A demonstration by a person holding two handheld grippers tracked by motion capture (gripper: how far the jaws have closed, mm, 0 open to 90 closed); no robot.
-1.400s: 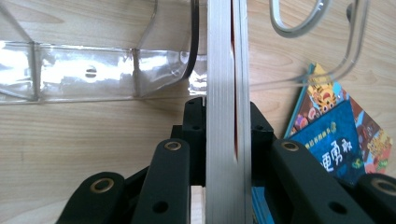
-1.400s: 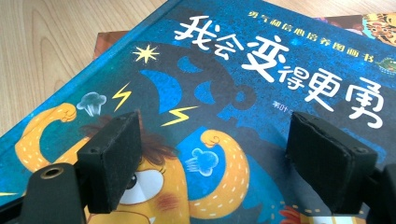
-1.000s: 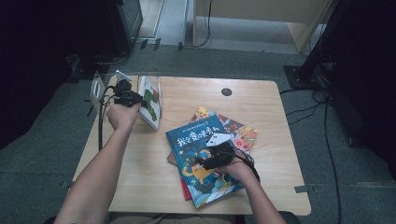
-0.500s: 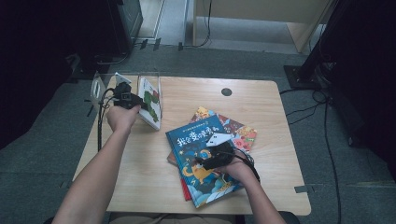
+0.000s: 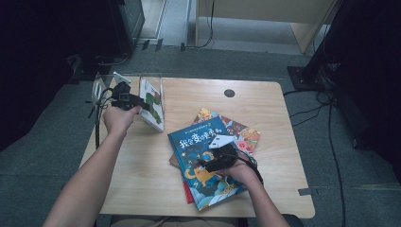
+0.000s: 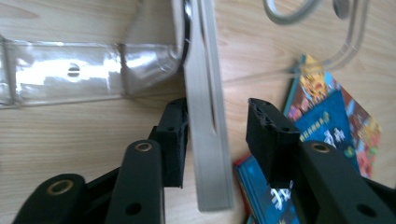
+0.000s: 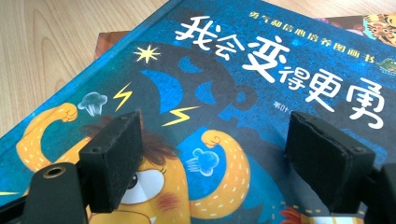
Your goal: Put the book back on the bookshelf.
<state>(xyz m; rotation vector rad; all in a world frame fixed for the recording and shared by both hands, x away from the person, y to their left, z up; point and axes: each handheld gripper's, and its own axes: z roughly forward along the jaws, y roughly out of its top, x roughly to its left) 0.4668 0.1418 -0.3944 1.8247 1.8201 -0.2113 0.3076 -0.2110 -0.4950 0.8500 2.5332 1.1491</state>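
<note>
We judge we are shelving books: our left tool (image 6: 217, 140), jaws part-spread around the thin upright white-edged book (image 6: 208, 116) in the clear acrylic holder (image 5: 153, 80). Our wide-spread right tool (image 7: 226, 158) hovers over the blue picture book (image 5: 205, 161); grasping its edge comes next.

Your forearms are bare, no sleeves. Your left gripper (image 6: 217, 135) has two black jaws with rough foam-like pads (image 6: 271, 135) and brass-coloured rivets on glossy black links. Your right gripper (image 7: 212, 161) matches, with black block pads (image 7: 114, 156); a grey three-cornered plate (image 5: 221, 141) sits just above it, black cable (image 5: 253, 165) looping beside.
</note>
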